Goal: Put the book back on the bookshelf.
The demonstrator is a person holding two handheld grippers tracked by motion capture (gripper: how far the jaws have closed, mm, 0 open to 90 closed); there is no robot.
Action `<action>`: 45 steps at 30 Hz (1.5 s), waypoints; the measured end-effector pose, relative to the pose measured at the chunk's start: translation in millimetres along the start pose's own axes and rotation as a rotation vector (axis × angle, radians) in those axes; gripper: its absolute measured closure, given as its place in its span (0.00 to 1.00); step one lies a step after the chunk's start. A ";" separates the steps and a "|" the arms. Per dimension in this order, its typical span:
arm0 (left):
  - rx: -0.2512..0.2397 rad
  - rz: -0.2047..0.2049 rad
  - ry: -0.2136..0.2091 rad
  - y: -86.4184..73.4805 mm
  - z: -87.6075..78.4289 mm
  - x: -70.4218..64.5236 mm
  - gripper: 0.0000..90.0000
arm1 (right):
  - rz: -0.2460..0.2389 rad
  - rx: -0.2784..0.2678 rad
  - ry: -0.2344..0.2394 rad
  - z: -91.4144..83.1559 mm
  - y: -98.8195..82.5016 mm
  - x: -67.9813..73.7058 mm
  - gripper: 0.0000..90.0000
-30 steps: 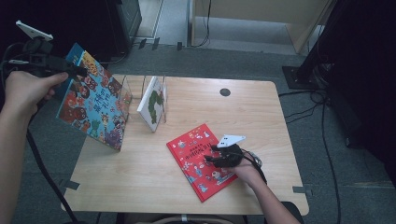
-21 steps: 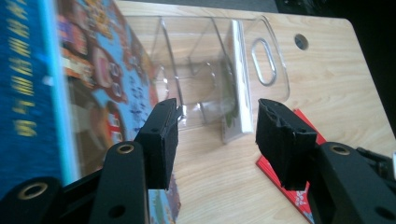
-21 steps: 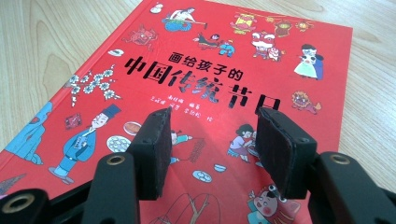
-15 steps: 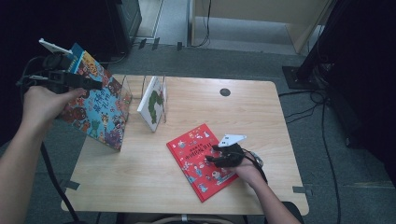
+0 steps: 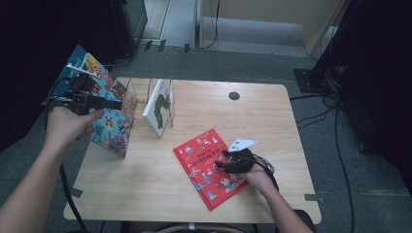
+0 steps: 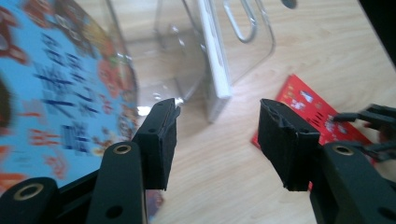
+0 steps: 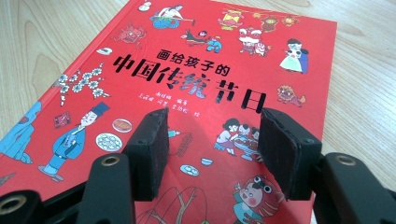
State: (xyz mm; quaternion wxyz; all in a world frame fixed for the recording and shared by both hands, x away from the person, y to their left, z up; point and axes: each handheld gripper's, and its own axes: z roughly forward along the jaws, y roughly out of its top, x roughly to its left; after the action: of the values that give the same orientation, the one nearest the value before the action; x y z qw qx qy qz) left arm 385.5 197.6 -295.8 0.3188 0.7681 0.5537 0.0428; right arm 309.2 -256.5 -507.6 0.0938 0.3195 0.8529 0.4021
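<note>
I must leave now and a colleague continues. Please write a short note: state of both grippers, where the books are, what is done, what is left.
Left gripper: jaws open, just been opening, nothing between them; it is beside the blue book.
Right gripper: jaws open, just been opening, over the red book, not gripping it.
Blue book stands tilted at the left end of the clear rack. White book stands in the rack. Red book lies flat on the table.
Done: blue book seems released at the rack.
Left: probably the red book goes into the rack.
</note>
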 end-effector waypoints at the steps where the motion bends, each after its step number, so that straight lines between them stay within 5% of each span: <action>1: 0.002 0.005 -0.008 -4.3 4.4 -1.5 0.52 | -0.001 0.002 0.000 -0.3 0.0 0.0 0.48; 45: 0.003 0.147 -0.071 -80.3 96.4 -35.3 0.52 | 0.010 0.002 0.001 -2.1 -1.0 -3.6 0.49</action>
State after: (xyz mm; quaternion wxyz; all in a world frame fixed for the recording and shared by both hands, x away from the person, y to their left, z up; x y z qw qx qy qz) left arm 346.2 138.7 -405.2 0.3329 0.8081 0.4844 0.0380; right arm 310.7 -260.5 -507.3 0.0909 0.3235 0.8519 0.4017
